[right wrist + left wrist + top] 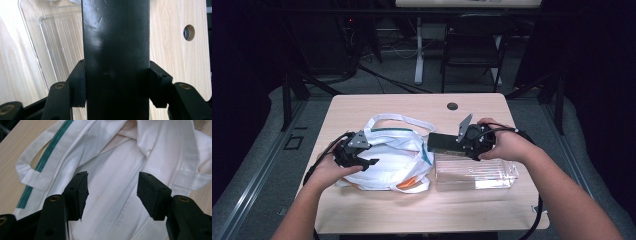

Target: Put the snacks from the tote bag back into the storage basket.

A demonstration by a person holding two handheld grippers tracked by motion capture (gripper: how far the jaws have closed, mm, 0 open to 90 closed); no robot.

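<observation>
Black flat box (116,60) sits clamped between the jaws of the right gripper (117,85), both pads pressed against its long sides in the right gripper view; in the high view the same box (443,142) juts level from that gripper (462,142) toward the left, held above the table between the white cloth bag and a clear plastic tray (477,175). The tray lies on the tabletop just below and in front of the right hand (502,142), and in the right gripper view its ribbed clear floor (60,37) shows behind the box. The left gripper (112,192) has its jaws spread apart with nothing pinched between them; they hover over the white cloth bag (120,170), whose green-trimmed edge and one strap loop run off to the left. In the high view that gripper (362,160) rests at the bag's left side, the bag (397,155) lying crumpled in the middle of the light wooden table (377,215), an orange patch showing at its near edge.
</observation>
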